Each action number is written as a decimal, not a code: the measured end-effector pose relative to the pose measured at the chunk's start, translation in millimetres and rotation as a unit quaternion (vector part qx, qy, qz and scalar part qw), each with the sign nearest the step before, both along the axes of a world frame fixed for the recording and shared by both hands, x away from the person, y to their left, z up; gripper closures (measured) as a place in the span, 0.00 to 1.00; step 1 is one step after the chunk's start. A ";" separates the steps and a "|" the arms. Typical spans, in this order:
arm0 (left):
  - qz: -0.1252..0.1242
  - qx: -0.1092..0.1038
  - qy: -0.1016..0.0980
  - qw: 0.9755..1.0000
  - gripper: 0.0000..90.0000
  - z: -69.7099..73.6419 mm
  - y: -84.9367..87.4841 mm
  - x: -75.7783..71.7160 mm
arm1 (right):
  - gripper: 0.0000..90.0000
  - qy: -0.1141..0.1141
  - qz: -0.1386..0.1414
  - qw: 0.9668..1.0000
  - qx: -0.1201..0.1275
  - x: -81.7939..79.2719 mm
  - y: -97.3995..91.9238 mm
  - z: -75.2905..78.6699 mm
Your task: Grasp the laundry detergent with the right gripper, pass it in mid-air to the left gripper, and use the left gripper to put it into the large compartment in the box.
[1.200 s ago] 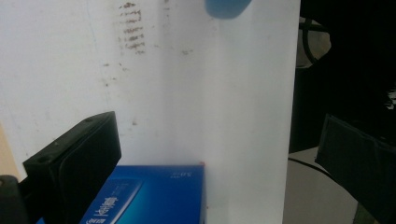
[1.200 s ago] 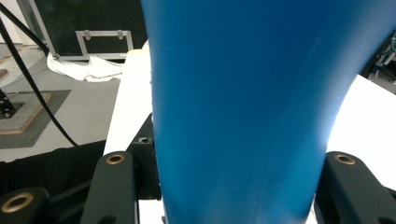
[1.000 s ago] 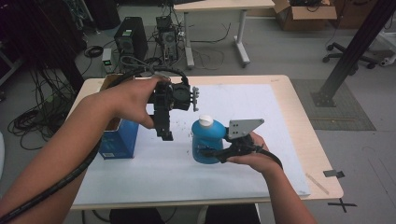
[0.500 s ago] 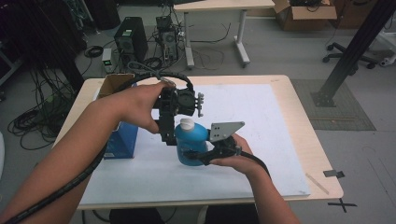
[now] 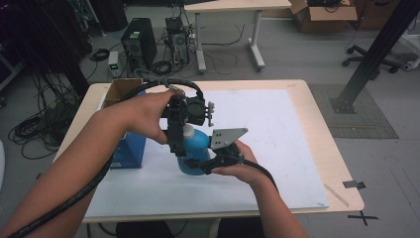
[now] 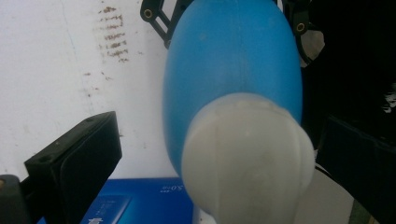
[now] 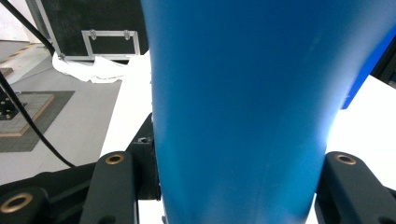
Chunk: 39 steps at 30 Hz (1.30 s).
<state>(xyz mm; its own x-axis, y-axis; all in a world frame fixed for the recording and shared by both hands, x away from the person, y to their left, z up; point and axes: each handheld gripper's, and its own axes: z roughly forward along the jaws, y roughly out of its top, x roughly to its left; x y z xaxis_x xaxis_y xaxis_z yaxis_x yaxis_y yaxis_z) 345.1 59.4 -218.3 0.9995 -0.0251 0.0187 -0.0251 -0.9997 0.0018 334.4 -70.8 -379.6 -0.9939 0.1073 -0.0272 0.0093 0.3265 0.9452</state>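
A blue bottle (image 5: 199, 145) with a white cap (image 5: 188, 131) stands tilted just above the white sheet, and my right gripper (image 5: 199, 164) is shut on its lower body. In the right gripper view the blue bottle (image 7: 238, 102) sits squeezed between the two jaws of the right gripper (image 7: 238, 186). My left gripper (image 5: 181, 142) points down over the bottle's top. Seen from the left gripper (image 6: 215, 172), the white cap (image 6: 247, 154) lies between its jaws, which stand apart from it on both sides, so it is open.
A blue carton (image 5: 130, 148) stands on the table at the left, next to an open cardboard box (image 5: 121, 89). A white sheet (image 5: 267, 124) covers most of the wooden tabletop (image 5: 322, 129). The blue carton (image 6: 130, 205) also lies under the left gripper.
My right gripper has carried the blue bottle to the left, up to the left gripper. The cap now sits between the left jaws. The left hand has barely moved.
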 end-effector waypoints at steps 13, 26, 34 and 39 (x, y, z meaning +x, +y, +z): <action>-0.010 0.004 -0.009 1.000 0.06 -4.3 -1.8 -3.3 | 0.50 -0.001 -0.004 1.000 0.002 -1.1 4.1 1.0; -0.009 0.005 -0.025 1.000 0.15 -4.1 -2.5 -5.1 | 0.49 -0.002 -0.007 1.000 0.009 0.3 5.2 2.0; -0.009 0.014 -0.027 1.000 0.21 -4.7 -4.9 -6.1 | 0.49 -0.002 -0.008 1.000 0.009 -0.2 5.7 3.3; -0.012 0.013 -0.032 0.999 0.26 -3.9 -7.2 -8.0 | 0.49 -0.003 -0.010 1.000 0.012 0.2 4.8 3.9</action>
